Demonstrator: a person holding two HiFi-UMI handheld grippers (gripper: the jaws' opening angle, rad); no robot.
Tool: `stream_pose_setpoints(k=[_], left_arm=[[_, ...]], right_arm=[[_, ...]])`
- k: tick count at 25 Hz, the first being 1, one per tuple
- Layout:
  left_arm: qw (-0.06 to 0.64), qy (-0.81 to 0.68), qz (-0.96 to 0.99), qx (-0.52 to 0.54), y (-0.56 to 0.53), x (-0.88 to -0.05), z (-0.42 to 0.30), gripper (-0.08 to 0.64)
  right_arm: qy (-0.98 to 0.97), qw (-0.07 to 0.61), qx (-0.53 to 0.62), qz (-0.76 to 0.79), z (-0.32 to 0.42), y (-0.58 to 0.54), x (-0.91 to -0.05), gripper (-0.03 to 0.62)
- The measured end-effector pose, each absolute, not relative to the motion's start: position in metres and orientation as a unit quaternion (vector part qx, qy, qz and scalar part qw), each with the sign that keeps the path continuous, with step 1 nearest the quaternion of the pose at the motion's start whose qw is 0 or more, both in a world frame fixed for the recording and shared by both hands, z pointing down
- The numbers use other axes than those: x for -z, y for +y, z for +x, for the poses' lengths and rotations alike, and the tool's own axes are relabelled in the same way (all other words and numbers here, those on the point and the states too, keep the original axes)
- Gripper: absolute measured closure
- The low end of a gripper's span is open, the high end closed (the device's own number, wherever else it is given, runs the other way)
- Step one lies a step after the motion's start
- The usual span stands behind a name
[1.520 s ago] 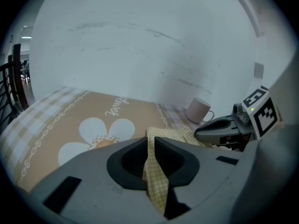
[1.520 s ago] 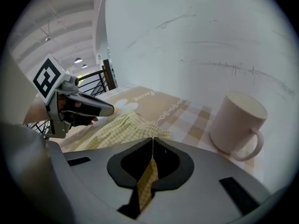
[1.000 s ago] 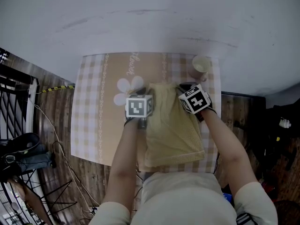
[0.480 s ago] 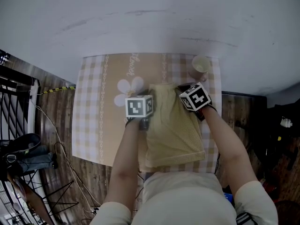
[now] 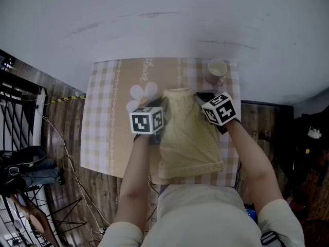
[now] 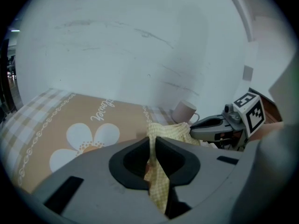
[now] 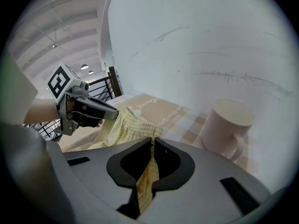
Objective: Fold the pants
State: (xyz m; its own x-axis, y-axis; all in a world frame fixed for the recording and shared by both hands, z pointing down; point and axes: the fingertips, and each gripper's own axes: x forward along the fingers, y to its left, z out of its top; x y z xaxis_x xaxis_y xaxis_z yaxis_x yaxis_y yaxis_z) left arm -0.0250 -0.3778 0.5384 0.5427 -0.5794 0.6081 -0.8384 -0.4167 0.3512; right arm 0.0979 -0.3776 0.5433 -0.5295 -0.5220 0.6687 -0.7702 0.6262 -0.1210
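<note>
The yellow checked pants (image 5: 187, 133) lie lengthwise on the table (image 5: 110, 117), far end raised. My left gripper (image 5: 160, 106) has just been closing and is shut on the far left corner of the pants (image 6: 158, 171), the cloth pinched between its pads. My right gripper (image 5: 201, 98) is shut on the far right corner of the pants (image 7: 147, 176). Both corners hang lifted off the tablecloth, with the cloth (image 6: 170, 130) stretched between the two grippers. In each gripper view the other gripper shows: the right gripper (image 6: 198, 124), the left gripper (image 7: 112, 115).
A pale mug (image 5: 217, 71) stands at the table's far right corner, close beyond the right gripper, also the mug (image 7: 229, 127). A white wall (image 5: 164, 19) runs behind the table. A black rack (image 5: 15, 112) and cables are on the wooden floor at left.
Both grippers have risen and drawn toward me, lifting the far edge of the pants off the table. The left gripper has closed on its corner.
</note>
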Motion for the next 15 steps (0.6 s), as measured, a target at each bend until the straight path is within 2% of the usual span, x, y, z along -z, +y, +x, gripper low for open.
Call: stream_pose_setpoints(k=[6, 15], left_arm=[[0.306, -0.427, 0.831, -0.181, -0.345, -0.516, -0.023, 0.522], [0.275, -0.442, 0.834, -0.183, -0.283, -0.500, -0.021, 0.522]], right_arm=[[-0.870, 0.263, -0.190, 0.372, 0.102, -0.346, -0.519, 0.577], [-0.889, 0.246, -0.161, 0.352, 0.103, -0.293, -0.502, 0.575]])
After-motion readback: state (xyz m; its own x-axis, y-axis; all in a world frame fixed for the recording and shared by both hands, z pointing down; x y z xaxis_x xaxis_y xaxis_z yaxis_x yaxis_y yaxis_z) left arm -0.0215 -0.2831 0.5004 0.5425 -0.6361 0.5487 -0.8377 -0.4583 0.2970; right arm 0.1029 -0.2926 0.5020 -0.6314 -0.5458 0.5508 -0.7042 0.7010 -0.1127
